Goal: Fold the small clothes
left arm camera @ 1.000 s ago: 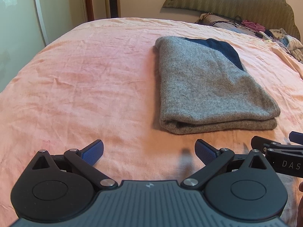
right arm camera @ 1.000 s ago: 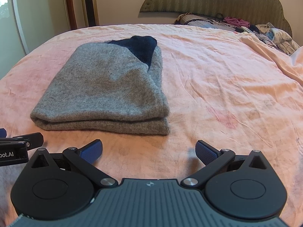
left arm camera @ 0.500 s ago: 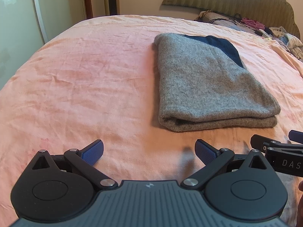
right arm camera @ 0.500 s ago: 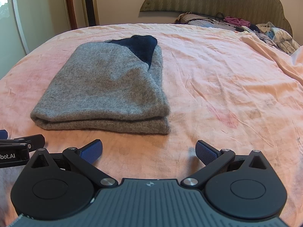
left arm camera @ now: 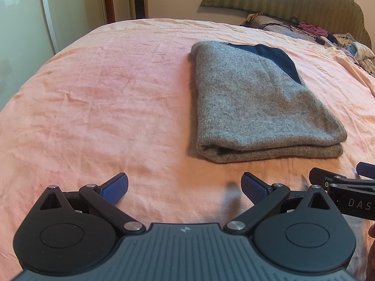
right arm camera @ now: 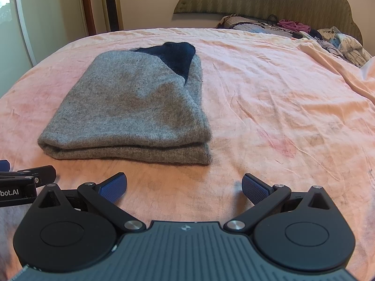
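A grey knit garment with a dark blue patch at its far end lies folded flat on the pink bedsheet. In the right wrist view the same folded garment sits left of centre. My left gripper is open, empty, hovering short of the garment's near left corner. My right gripper is open and empty too, just in front of the garment's near right corner. Each view catches the other gripper at its edge: the right gripper and the left gripper.
A pile of loose clothes and a cord lie by the padded headboard at the far right. A rumpled sheet fold rises at the right. A wall and door frame stand behind the bed's far left side.
Both grippers have drawn back slightly from the garment, staying open. The folded garment has not moved.
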Action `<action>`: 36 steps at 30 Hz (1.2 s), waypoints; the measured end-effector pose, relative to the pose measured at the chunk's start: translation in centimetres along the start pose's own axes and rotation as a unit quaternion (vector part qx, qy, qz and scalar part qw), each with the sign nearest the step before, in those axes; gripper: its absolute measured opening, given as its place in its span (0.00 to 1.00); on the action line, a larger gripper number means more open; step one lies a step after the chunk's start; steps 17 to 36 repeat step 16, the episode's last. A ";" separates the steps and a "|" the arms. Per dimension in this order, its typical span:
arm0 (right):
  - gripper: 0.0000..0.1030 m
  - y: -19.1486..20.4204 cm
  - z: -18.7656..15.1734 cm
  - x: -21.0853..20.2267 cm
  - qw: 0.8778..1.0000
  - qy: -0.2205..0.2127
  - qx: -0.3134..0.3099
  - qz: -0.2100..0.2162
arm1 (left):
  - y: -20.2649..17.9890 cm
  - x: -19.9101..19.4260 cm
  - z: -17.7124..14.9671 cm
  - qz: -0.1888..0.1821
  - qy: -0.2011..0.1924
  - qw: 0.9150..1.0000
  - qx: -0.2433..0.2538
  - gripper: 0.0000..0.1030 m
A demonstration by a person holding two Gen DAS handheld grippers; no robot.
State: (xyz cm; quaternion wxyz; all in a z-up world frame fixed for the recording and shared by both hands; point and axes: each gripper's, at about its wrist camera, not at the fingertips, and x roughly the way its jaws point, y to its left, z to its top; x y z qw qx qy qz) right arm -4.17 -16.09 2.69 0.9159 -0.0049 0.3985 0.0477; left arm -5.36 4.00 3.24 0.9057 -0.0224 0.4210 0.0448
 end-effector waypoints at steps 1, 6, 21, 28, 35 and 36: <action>1.00 0.0 0.0 0.0 1.000 0.000 0.000 0.000 | 0.0 0.0 0.0 0.000 0.000 1.000 0.000 1.00; 1.00 0.0 0.0 0.0 1.000 0.000 0.001 0.001 | 0.1 0.1 0.0 -0.001 0.001 1.000 0.000 1.00; 1.00 -0.2 0.0 -0.1 1.000 -0.002 0.001 0.001 | 0.4 -0.4 -0.3 -0.011 -0.021 1.000 -0.007 1.00; 1.00 -0.2 0.0 -0.1 1.000 -0.002 0.001 0.001 | 0.4 -0.4 -0.3 -0.011 -0.021 1.000 -0.007 1.00; 1.00 -0.2 0.0 -0.1 1.000 -0.002 0.001 0.001 | 0.4 -0.4 -0.3 -0.011 -0.021 1.000 -0.007 1.00; 1.00 -0.2 0.0 -0.1 1.000 -0.002 0.001 0.001 | 0.4 -0.4 -0.3 -0.011 -0.021 1.000 -0.007 1.00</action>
